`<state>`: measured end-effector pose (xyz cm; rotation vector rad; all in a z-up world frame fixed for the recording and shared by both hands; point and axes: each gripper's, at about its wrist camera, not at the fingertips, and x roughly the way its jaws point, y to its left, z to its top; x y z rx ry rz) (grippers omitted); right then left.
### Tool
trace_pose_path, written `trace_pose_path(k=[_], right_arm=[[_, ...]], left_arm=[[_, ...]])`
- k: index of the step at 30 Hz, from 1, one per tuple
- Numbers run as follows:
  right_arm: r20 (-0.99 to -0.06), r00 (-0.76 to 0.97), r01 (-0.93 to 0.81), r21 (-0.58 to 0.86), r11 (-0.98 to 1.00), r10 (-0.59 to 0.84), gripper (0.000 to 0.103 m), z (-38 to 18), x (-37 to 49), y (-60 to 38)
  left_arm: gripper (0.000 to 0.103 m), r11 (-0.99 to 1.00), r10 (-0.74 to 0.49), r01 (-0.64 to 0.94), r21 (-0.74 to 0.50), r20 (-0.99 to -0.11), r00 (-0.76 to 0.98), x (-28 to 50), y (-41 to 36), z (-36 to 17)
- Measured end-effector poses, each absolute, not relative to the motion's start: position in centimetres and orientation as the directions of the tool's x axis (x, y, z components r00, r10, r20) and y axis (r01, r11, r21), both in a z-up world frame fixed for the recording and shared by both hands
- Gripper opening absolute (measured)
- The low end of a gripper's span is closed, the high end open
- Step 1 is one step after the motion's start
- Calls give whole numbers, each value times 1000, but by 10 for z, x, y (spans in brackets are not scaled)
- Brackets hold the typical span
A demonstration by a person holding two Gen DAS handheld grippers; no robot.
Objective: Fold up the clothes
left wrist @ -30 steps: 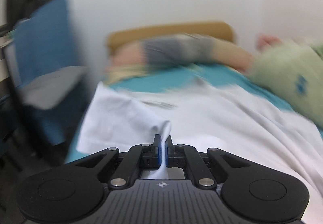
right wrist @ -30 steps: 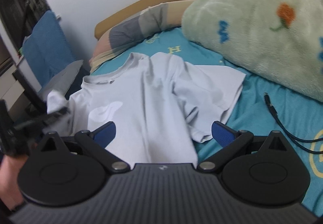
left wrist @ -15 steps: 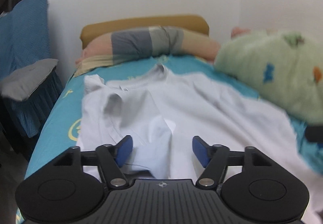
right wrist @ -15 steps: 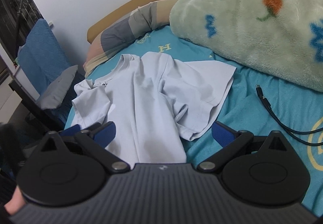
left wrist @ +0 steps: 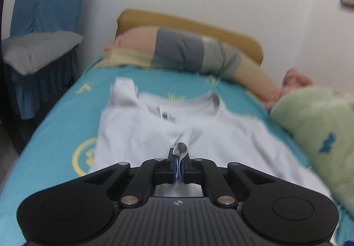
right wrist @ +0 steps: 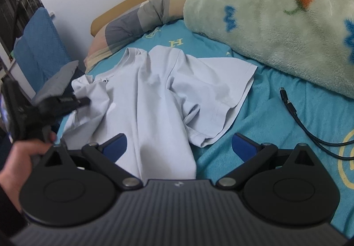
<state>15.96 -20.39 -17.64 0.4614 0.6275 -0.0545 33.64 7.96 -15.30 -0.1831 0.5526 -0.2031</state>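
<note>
A: What could go wrong from here?

B: The left hand-held gripper point(left wrist: 178, 167) is clamped on a thin pinch of the shirt point(right wrist: 154, 95), only a small fold of cloth between its pads. My guess is a quick pull could slip that pinch out, or drag the whole shirt across the bed point(right wrist: 276, 99) instead of turning one side over. The left sleeve point(right wrist: 88, 91) is already bunched, so creases could get folded in.

A: And the right one?

B: The right hand-held gripper point(right wrist: 179, 147) hangs above the lower hem with its jaws wide apart and nothing in them. The cable point(right wrist: 294, 113) lies on the sheet just beside the right sleeve; a sweep that way might snag it. The blanket point(right wrist: 276, 20) crowds that side too.

A: How does the shirt lie?

B: On the bed, roughly flat but rumpled. Its long axis runs up the bed: collar point(left wrist: 212, 99) toward the pillow point(left wrist: 188, 53) and headboard, hem toward the grippers. The sleeves spread to either side, the right one laid out flatter.
</note>
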Motion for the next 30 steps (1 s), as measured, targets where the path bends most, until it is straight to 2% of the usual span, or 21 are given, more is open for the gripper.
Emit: trace_pose_path(k=[3,6,9,12,13,16,18,19,23,26,30], right_arm=[[-573,815,174,389,905,90,103,-179,160,-199],[-568,819,162,364,917,80,103,-180,161,-194],[-562,825,153,326,933,61,103,-180,164,-188],[-555,831,145,288,947,42,103,-180,166,-183],[-552,833,142,275,951,36,103,-180,167,-181],[-546,837,130,240,962,23,103,-181,170,-175],[-548,836,122,228,966,24,103,-182,173,-173],[-547,837,117,223,968,25,103,-183,174,-171],[-548,836,101,199,975,25,103,-185,176,-166],[-551,834,96,189,977,25,103,-186,178,-163],[-544,839,75,176,982,33,103,-181,175,-157]], left_arm=[[4,954,-227,95,-284,-478,849,338,127,-137],[4,970,-132,12,-243,-483,866,347,188,-111],[3,980,26,-120,-156,-503,864,365,253,-85],[3,959,254,-282,30,-532,808,384,302,-80],[3,942,315,-323,85,-546,776,389,315,-85],[4,915,387,-371,157,-599,701,394,335,-125],[7,920,364,-371,129,-632,684,389,338,-154],[16,925,335,-369,90,-651,681,382,335,-164],[35,934,193,-350,-70,-725,662,350,317,-185],[49,945,105,-302,-129,-753,650,307,296,-172],[58,955,28,-256,-150,-813,581,233,261,-139]])
